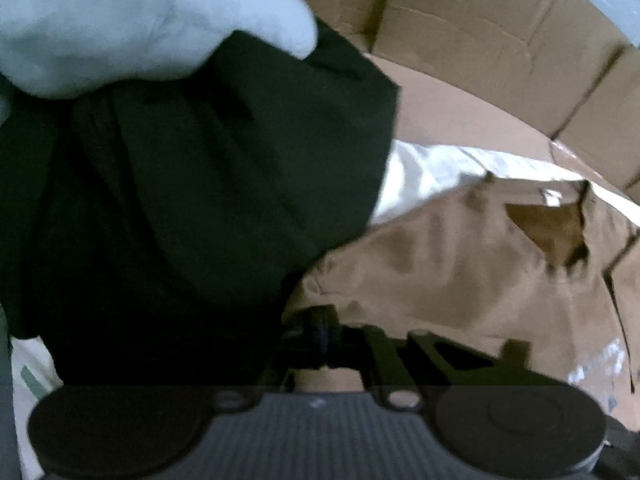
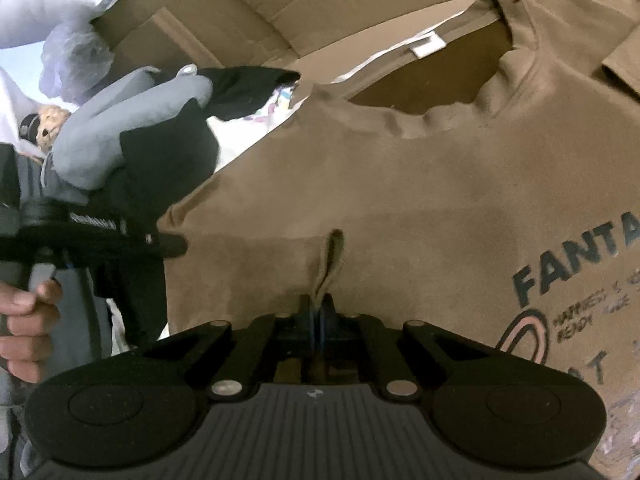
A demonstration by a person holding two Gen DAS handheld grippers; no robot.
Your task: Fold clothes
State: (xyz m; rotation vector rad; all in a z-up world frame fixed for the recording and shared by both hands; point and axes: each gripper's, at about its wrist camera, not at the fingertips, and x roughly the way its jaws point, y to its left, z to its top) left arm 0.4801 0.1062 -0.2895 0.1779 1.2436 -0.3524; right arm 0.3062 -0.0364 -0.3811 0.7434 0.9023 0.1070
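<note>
Two grippers are at work on one brown T-shirt [image 2: 400, 184], which lies spread flat, chest side up, with dark print showing at its right edge in the right wrist view. Nearest in that view, the right gripper [image 2: 319, 312] has its fingers closed tight on a small pinched ridge of the shirt's cloth, which stands up in a narrow fold just past the tips. To the left, a person's hand [image 2: 28, 320] grips the handle of the left gripper [image 1: 326, 340], whose dark body reaches to the shirt's left edge. In the left wrist view that gripper's fingers are drawn together at the brown cloth's edge; blur keeps me from telling whether fabric is caught between them. A dark green garment [image 1: 180, 184] hangs close in front of that camera, with a pale blue cloth [image 1: 140, 24] above it. Beyond the shirt's open neckline and white label, white fabric [image 1: 432, 168] lies under it, and cardboard boxes [image 2: 320, 4] stand behind.
</note>
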